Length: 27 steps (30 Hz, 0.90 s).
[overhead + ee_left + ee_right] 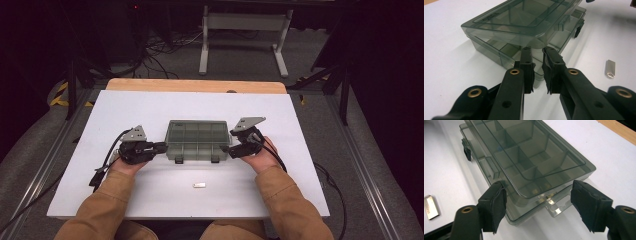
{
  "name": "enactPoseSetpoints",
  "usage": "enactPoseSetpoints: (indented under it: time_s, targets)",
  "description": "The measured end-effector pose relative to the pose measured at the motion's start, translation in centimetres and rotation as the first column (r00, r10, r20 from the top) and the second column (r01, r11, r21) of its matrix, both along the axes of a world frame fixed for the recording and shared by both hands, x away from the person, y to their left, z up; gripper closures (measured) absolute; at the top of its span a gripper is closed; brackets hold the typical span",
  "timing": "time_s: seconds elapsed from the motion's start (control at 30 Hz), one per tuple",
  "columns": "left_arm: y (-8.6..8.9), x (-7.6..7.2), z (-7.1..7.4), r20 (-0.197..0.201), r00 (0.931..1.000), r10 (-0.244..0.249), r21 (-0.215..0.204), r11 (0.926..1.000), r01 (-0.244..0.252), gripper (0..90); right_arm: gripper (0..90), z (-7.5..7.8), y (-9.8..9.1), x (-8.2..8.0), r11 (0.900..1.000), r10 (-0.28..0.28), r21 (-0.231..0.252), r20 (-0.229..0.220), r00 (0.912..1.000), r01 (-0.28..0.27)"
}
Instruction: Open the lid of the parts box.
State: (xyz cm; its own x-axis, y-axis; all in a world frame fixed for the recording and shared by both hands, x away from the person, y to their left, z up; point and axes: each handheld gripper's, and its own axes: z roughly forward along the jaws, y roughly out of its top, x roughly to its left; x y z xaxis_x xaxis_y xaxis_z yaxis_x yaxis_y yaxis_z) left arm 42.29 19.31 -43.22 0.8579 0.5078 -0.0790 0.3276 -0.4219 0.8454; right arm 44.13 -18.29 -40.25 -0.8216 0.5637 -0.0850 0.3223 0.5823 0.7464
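High view, smoky clear compartment box (197, 140) mid-bench (150, 105), left tongs (161, 147) at its nine o'clock end pinching the bottom tray's edge, right tongs (231, 149) at three o'clock spread, straddling that end without touching, small metal tag (199, 185) lying at six o'clock

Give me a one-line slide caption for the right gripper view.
Open right tongs straddle the end of a smoky, lidded compartment box on the white table, a small metal piece lying nearby.
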Motion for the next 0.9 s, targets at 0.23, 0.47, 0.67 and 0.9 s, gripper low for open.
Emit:
enactPoseSetpoints:
  time_s: [0.23, 0.47, 0.67, 0.9]
  targets:
    - [0.3, -0.2, 0.2, -0.004, 1.0, 0.002, -0.011, 0.9999, -0.002, 77.2, 31.0, 1.1, 0.0, 0.6, 0.9999, 0.003, 0.013, 0.005, 1.0, -0.003]
    - [0.5, -0.7, 0.6, 0.006, 1.0, -0.003, -0.018, 0.9998, 0.003, 67.9, 34.2, 2.2, -0.1, 1.5, 0.9988, 0.008, 0.048, 0.001, 1.0, -0.008]
    - [1.1, -1.0, 0.8, -0.013, 0.9999, -0.001, -0.026, 0.9997, 0.0, 61.8, 38.6, 3.3, 0.1, 2.3, 0.9994, 0.012, 0.033, 0.014, 0.9998, -0.013]
    - [1.8, -1.4, 0.9, -0.018, 0.9998, 0.011, -0.046, 0.9989, -0.012, 54.7, 44.1, 4.7, 0.2, 3.9, 0.9986, 0.006, 0.053, 0.03, 0.9995, -0.007]
